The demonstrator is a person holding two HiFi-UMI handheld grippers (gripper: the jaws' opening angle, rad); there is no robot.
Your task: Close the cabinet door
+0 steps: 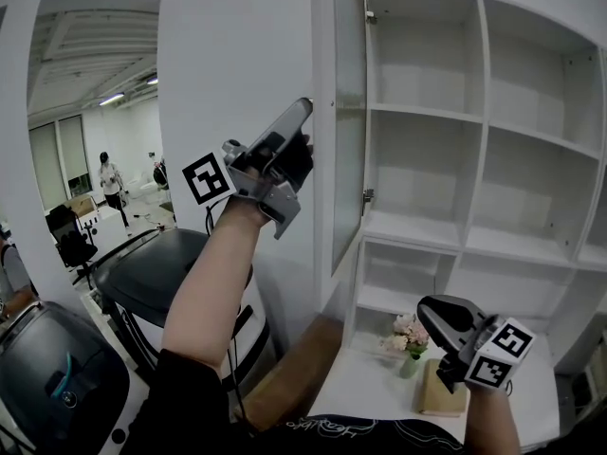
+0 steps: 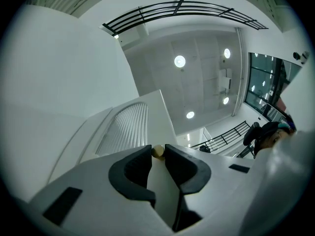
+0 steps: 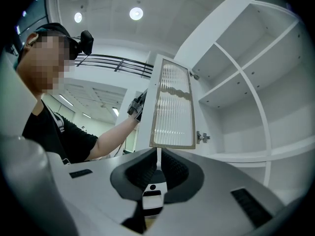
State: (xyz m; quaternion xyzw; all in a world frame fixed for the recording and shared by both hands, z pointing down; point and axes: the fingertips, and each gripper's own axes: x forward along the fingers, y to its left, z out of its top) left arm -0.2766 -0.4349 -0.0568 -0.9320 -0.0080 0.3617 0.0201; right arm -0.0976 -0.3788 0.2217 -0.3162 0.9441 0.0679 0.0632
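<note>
So the cabinet door [image 1: 349, 121] is hanging wide open, swung out toward the near side. Its hinges [image 1: 368, 197] are on the right, against the white shelving [image 1: 531, 140]. The left gripper [image 1: 303, 110] is up at the door's free edge, and in the left gripper view it's clamped on a little cream knob [image 2: 158, 152] pinched right between the jaw tips.

The right gripper [image 3: 158, 156] is down low on the right. Its jaws are pretty much closed with nothing in them, and it points up at the door's ribbed glass panel [image 3: 171, 104].

Just beside it on the white counter [image 1: 365, 391] there's a small vase of flowers [image 1: 406, 335] and a wooden block [image 1: 441, 393]. Off to the left there's a black-topped cart [image 1: 161, 273], and a person [image 1: 111, 186] far back.
</note>
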